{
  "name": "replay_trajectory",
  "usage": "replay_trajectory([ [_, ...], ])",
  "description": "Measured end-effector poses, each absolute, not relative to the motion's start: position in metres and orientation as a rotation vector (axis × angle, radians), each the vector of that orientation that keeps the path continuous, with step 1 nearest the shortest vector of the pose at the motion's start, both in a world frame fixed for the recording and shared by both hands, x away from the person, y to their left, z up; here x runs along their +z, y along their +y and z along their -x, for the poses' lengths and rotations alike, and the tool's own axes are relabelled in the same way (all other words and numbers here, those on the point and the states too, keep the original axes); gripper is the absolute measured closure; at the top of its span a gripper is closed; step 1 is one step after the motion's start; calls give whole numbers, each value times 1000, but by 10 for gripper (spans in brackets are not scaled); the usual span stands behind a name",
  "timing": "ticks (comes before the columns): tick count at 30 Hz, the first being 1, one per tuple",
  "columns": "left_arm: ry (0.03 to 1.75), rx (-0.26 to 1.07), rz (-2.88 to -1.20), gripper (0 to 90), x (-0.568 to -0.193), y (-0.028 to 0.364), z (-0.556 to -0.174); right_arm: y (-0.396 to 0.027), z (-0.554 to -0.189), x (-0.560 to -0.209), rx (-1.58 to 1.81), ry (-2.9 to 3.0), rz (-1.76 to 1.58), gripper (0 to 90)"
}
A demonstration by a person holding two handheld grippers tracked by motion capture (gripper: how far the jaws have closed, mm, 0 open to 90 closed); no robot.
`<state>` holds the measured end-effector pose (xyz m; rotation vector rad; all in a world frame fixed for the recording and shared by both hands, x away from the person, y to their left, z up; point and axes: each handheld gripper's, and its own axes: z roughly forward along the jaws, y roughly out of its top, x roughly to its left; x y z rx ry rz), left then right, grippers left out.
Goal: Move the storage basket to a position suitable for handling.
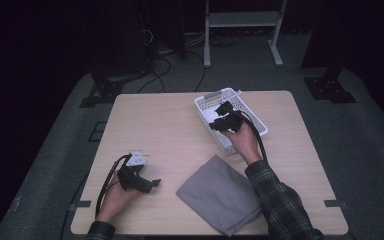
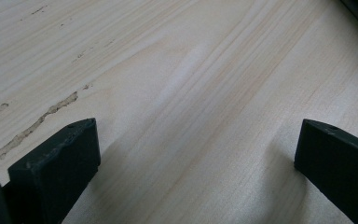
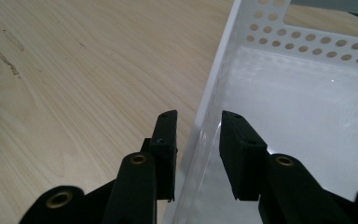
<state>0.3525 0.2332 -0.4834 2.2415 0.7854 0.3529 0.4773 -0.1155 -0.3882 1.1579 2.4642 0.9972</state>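
A white perforated basket (image 1: 228, 121) sits at the far right of a pale wooden counter (image 1: 170, 130). The right tool (image 3: 198, 128) straddles the basket's near wall, jaws slightly apart, one inside, one outside. A folded grey cloth (image 1: 219, 192) lies just nearer than the basket. Well left of the basket, the left tool (image 2: 196, 149) rests over bare counter, jaws wide apart.
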Motion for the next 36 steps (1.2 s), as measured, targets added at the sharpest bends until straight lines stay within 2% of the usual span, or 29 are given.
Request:
replay_trajectory([
  [6, 787, 353, -2240, 0, -483, 233, -352, -109, -483, -399, 975, 2487, -1174, 663],
  [13, 787, 352, -2239, 0, -483, 233, -352, -107, -484, -405, 941, 2508, -1185, 742],
  [25, 786, 353, -2241, 0, -483, 233, -353, -124, -478, -404, 929, 2488, -1194, 829],
  [36, 786, 351, -2244, 0, -483, 233, -352, -144, -461, -400, 934, 2470, -1165, 841],
])
